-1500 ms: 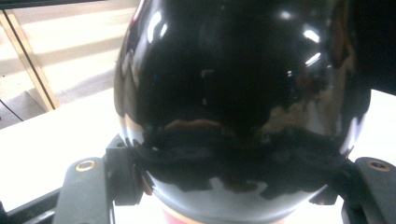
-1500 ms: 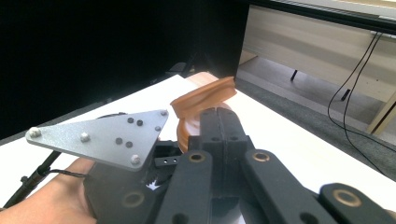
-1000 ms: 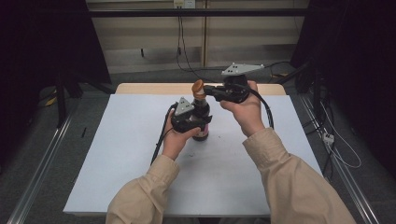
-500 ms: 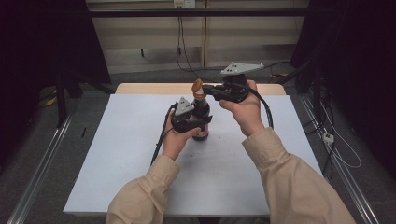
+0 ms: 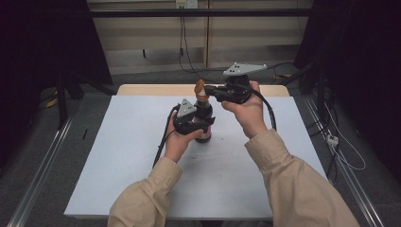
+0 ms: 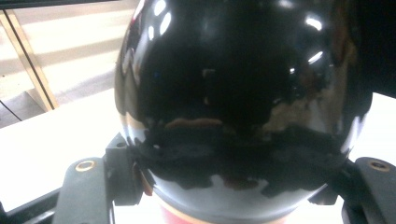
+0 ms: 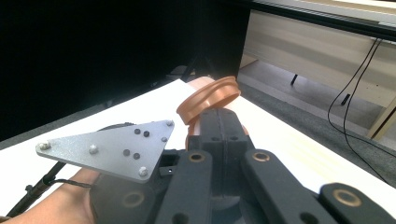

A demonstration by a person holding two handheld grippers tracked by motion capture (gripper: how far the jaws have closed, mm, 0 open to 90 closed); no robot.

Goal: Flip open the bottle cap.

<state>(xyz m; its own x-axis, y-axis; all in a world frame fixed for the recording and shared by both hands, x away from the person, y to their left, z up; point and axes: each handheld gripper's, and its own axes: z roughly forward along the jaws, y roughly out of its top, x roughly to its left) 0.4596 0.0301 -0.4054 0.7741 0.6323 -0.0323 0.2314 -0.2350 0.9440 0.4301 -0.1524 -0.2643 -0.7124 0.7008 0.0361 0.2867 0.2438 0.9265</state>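
On the left of the high view, the left gripper (image 5: 201,124) sits low over the white worktop (image 5: 118,156), held level in the person's left hand (image 5: 178,142). Its jaws are clamped on the body of a dark glossy bottle (image 5: 204,118) that stands upright near the middle of the worktop. In the left gripper view the black, shiny bottle (image 6: 238,107) bulges between the two jaws, one pressing on each side, with a pinkish band showing at its lower edge.

Further right and a little higher, the right gripper (image 5: 208,90) is held in the right hand (image 5: 246,111) and points leftward at the top of the bottle, with its grey three-cornered plate on top. Its jaws are pressed together around the neck just under the brown cap (image 5: 200,87). In the right gripper view the two jaws meet tightly below the cap (image 7: 209,99), a copper-coloured ring-shaped top, tilted in that view; the left gripper's grey plate (image 7: 107,148) lies just below and to the left.

Against the pictures from a second and half a second ago, nothing has shifted: both hands, both grippers and the bottle sit in the same places, and both grips look the same.
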